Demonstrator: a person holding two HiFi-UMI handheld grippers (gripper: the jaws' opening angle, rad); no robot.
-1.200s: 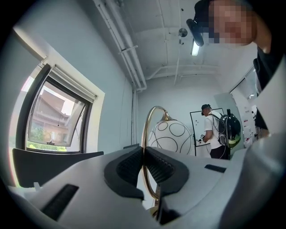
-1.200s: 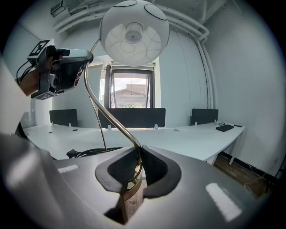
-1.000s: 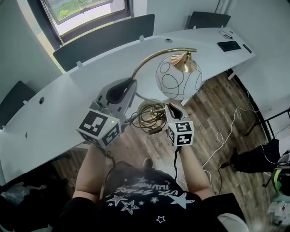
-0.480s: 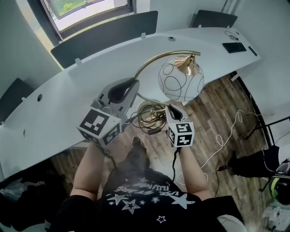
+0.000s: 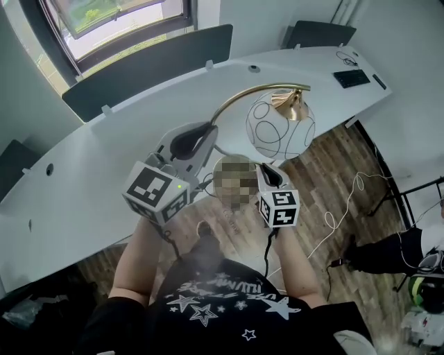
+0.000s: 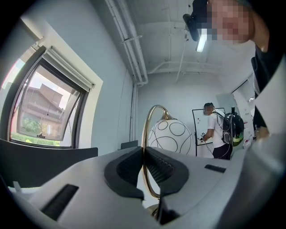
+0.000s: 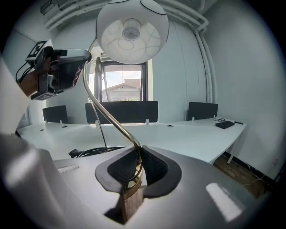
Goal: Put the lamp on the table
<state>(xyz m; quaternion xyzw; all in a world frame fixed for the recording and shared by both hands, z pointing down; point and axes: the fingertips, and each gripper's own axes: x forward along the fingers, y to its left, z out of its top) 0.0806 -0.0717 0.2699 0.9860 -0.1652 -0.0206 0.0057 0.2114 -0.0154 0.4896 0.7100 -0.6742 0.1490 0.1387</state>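
Note:
The lamp has a curved brass arm (image 5: 239,97) and a white globe shade (image 5: 280,126) with black line patterns. It hangs in the air at the near edge of the white curved table (image 5: 90,173). My left gripper (image 5: 207,135) is shut on the brass arm (image 6: 144,134) partway up. My right gripper (image 5: 267,170) is shut on the stem low down, just above a brown base piece (image 7: 130,202). In the right gripper view the shade (image 7: 132,30) hangs overhead, with the left gripper (image 7: 62,71) at the upper left.
Dark chairs (image 5: 149,66) line the table's far side under a window (image 5: 111,14). A keyboard (image 5: 350,78) lies at the table's right end. A black coiled cord (image 7: 91,151) hangs below the lamp. White cables trail over the wood floor (image 5: 340,201). A person (image 6: 218,132) stands far off.
Both grippers have carried the lamp a little forward towards the table, keeping their hold on the brass arm. The lamp's pose between them looks the same.

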